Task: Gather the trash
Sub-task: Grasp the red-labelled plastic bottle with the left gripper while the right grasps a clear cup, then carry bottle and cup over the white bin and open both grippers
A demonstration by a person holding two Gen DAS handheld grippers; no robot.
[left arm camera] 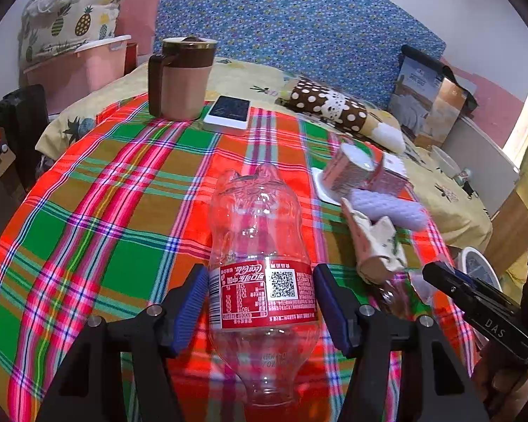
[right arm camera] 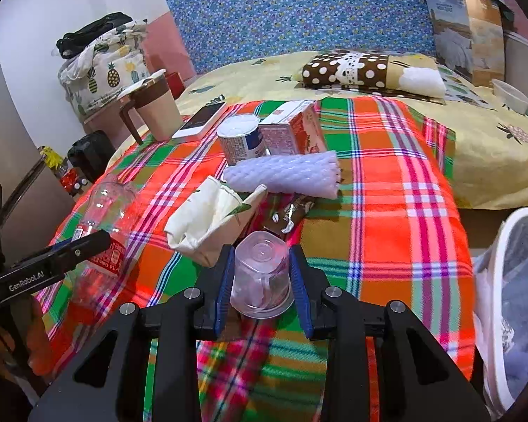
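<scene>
Between my left gripper's (left arm camera: 260, 302) blue pads lies the empty cola bottle (left arm camera: 260, 246), on its side on the plaid cloth (left arm camera: 123, 218), neck toward me; the pads touch its red label on both sides, so I judge the jaws clamped on it. My right gripper (right arm camera: 262, 281) is closed the same way on a clear plastic cup (right arm camera: 262, 270), upside down, bottom facing forward.

Little looks collected yet. Ahead of the right gripper, from 11 to 1 o'clock, rubbish sits on the cloth: a crumpled paper bag (right arm camera: 211, 218), a brown wrapper (right arm camera: 288, 216), white foam netting (right arm camera: 285, 176), a tin (right arm camera: 239, 140) and a carton (right arm camera: 295, 133). A white bin (right arm camera: 510, 281) with a liner stands at 3 o'clock, just off the cloth's edge; I cannot tell what it holds. Both pieces I grip have yet to reach it. The mug (left arm camera: 183, 77) and phone (left arm camera: 228, 114) at 11 o'clock are probably not trash.
</scene>
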